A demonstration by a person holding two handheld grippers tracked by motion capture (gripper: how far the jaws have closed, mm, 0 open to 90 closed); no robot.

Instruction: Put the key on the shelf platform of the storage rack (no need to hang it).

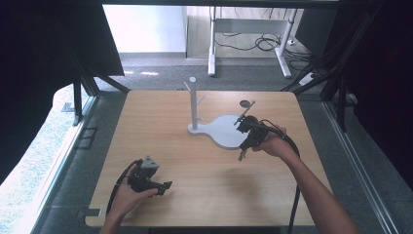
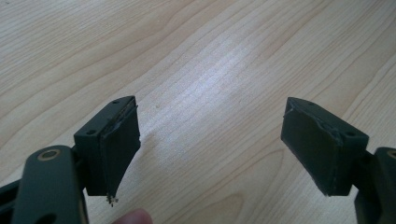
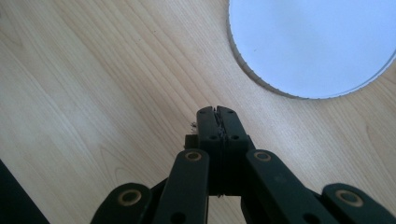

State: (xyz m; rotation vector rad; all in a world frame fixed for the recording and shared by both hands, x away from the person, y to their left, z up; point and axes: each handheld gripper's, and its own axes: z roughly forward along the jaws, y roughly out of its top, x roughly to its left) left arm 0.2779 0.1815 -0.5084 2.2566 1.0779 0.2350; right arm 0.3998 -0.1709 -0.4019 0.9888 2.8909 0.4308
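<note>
A white stand with a flat rounded base (image 1: 225, 131) and an upright post (image 1: 194, 102) with short pegs sits at the table's middle back. My right gripper (image 1: 241, 155) hovers at the base's near right edge, jaws pressed together with nothing between them; its own view shows the shut gripper (image 3: 218, 112) over bare wood just below the white base (image 3: 308, 42). My left gripper (image 1: 167, 186) is held low near the table's front left, pointing right. In its view that gripper (image 2: 210, 140) stands wide open above bare wood, nothing between the pads (image 2: 122, 140).
The wooden table (image 1: 204, 190) is bare around both hands. A small dark round hole (image 1: 247, 104) sits in the tabletop behind the stand. Beyond the table are grey carpet, a white desk frame (image 1: 253, 29) and cables.
</note>
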